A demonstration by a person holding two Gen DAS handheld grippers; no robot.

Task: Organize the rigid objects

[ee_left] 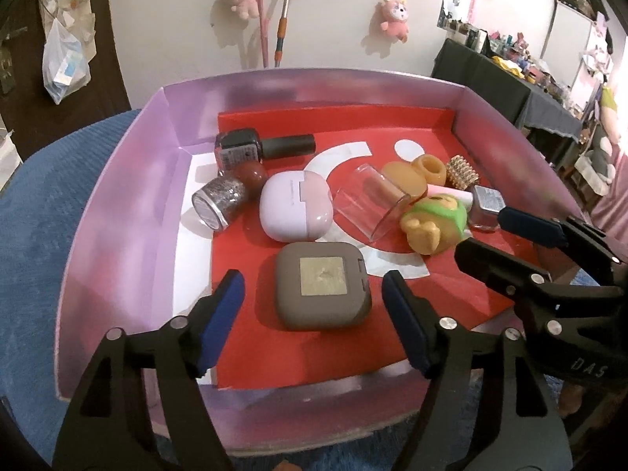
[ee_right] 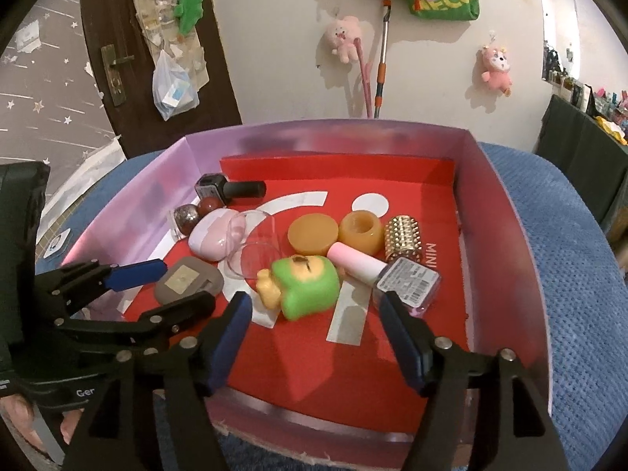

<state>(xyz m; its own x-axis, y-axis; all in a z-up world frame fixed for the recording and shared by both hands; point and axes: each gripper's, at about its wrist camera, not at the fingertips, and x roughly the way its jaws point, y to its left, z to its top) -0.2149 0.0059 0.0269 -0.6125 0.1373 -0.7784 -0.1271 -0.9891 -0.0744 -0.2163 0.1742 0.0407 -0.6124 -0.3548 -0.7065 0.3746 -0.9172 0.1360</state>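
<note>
A purple-walled box (ee_left: 117, 212) with a red floor holds the objects. My left gripper (ee_left: 314, 294) is open over the box's near edge, its jaws either side of a grey square case (ee_left: 322, 290), apart from it. Behind lie a pink earbud case (ee_left: 294, 206), a clear cup on its side (ee_left: 369, 204), a green and yellow toy figure (ee_left: 435, 223) and nail polish bottles (ee_left: 251, 149). My right gripper (ee_right: 316, 314) is open just before the toy figure (ee_right: 306, 286) and a pink-capped polish bottle (ee_right: 404, 278), empty.
Two amber wax pieces (ee_right: 337, 233), a gold studded cylinder (ee_right: 404, 239) and a glitter bottle (ee_left: 219, 204) also lie in the box (ee_right: 498, 235). The box sits on a blue textured cover (ee_right: 581, 274). Each gripper shows in the other's view: right gripper (ee_left: 510, 231), left gripper (ee_right: 172, 282).
</note>
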